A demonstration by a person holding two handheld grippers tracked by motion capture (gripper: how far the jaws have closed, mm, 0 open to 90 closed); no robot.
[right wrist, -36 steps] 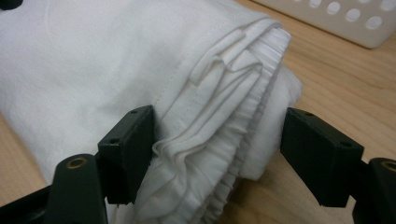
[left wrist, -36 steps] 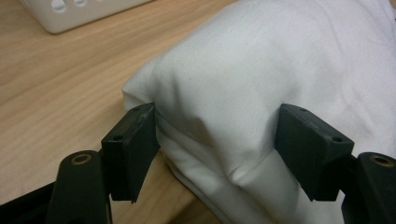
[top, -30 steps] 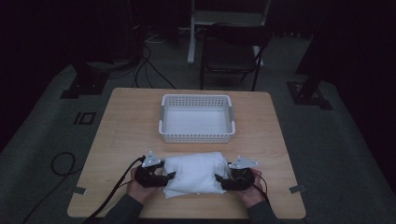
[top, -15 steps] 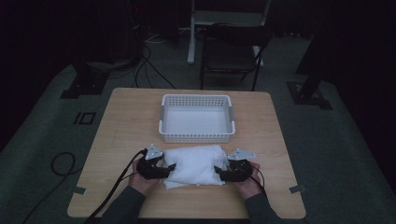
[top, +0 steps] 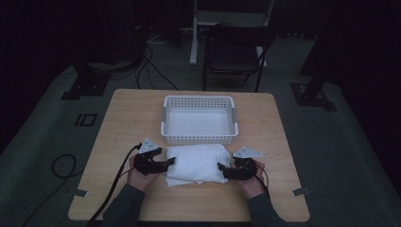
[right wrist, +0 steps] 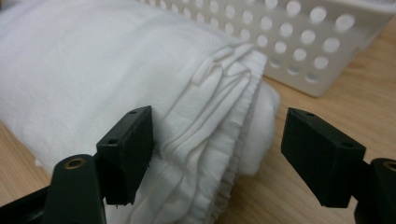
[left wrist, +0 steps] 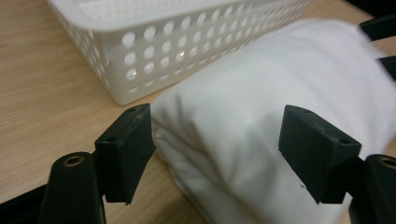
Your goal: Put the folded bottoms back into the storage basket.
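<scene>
A folded white cloth bundle (top: 196, 163) lies on the wooden table (top: 127, 118), just in front of a white perforated basket (top: 198, 139). My left gripper (top: 171, 161) points at the bundle's left end and my right gripper (top: 221, 168) at its right end. In the left gripper view a corner of the cloth (left wrist: 261, 93) sits between the jaws of the left gripper (left wrist: 222, 154), which have just been opening. In the right gripper view the hemmed end of the cloth (right wrist: 116, 60) lies between the jaws of the right gripper (right wrist: 217, 154). The left pad touches it, and a slim gap shows at the right pad.
The basket (left wrist: 187, 51) is empty and stands mid-table, its front wall (right wrist: 303, 42) close behind the cloth. A dark chair (top: 236, 42) stands on the floor past the table's far edge. Cables (top: 61, 165) trail on the floor at the left.
Both hands and the cloth bundle have shifted away from the person, toward the basket's front wall. The left gripper has risen a little.
</scene>
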